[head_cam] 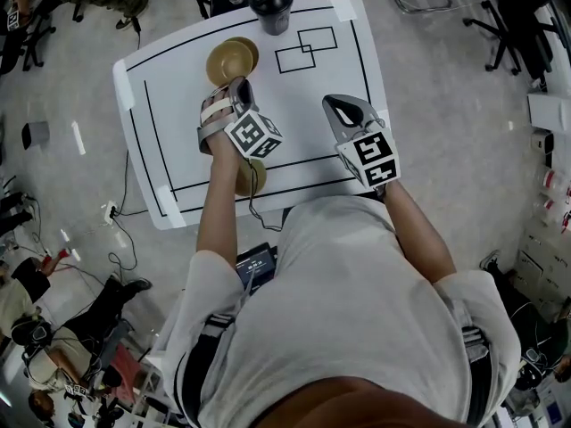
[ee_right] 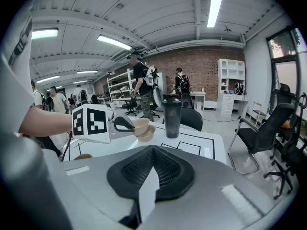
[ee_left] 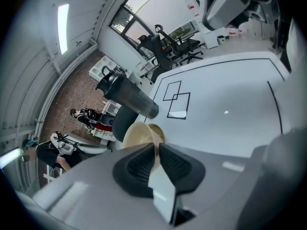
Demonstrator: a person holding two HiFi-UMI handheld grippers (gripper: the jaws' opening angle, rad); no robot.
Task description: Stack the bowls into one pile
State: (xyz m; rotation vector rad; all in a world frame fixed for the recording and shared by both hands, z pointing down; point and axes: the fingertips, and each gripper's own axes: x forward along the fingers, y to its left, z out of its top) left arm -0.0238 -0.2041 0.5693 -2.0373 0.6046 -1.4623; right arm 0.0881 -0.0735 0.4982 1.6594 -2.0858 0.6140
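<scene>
a person stands at a white table marked with black tape lines, seen from above, with a two-jaw gripper in each hand.

the left gripper reaches toward the far left part of the table. in the left gripper view its jaws are clamped on the rim of a tan bowl, the held bowl, with the thin rim pinched between the 2 dark pads. from above, the held bowl overlaps a second bowl of the same tan colour, which peeks out behind it. the right gripper view shows the held bowl just above the second bowl; whether they touch cannot be told.

a third bowl sits near the table's front edge, partly hidden under the person's left forearm.

the right gripper hovers over the right side of the table, well apart from the bowls. its jaws are pressed together with nothing between them.

a black shaker bottle stands upright at the far edge of the table.
</scene>
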